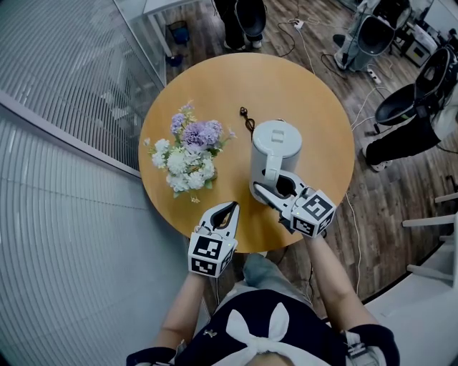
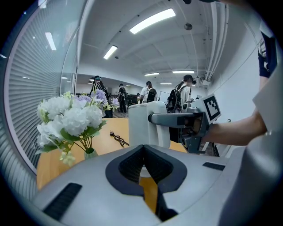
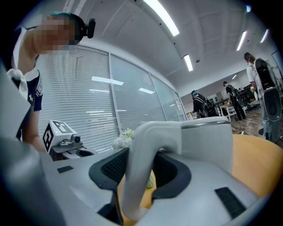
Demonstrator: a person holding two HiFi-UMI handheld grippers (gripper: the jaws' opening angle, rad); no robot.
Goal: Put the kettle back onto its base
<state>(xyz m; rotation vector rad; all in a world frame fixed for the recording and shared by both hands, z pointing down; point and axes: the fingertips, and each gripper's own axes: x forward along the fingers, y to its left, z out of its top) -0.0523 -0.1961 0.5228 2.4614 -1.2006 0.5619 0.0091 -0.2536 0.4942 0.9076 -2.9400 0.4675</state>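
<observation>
A pale grey kettle (image 1: pixel 275 146) stands upright on the round wooden table (image 1: pixel 315 107), right of centre. Its handle (image 3: pixel 141 172) faces me, and my right gripper (image 1: pixel 275 187) is shut on it, one jaw on each side. The left gripper view shows the kettle (image 2: pixel 141 123) with the right gripper (image 2: pixel 194 126) on its handle. I cannot make out a base under the kettle. A black cord (image 1: pixel 247 119) lies on the table behind it. My left gripper (image 1: pixel 232 207) hovers over the table's near edge, left of the kettle, shut with nothing between its jaws.
A small vase of white and purple flowers (image 1: pixel 187 154) stands on the left half of the table. A glass wall with blinds (image 1: pixel 64 107) runs along the left. Chairs (image 1: pixel 376 32) and a standing person (image 1: pixel 240 21) are beyond the table.
</observation>
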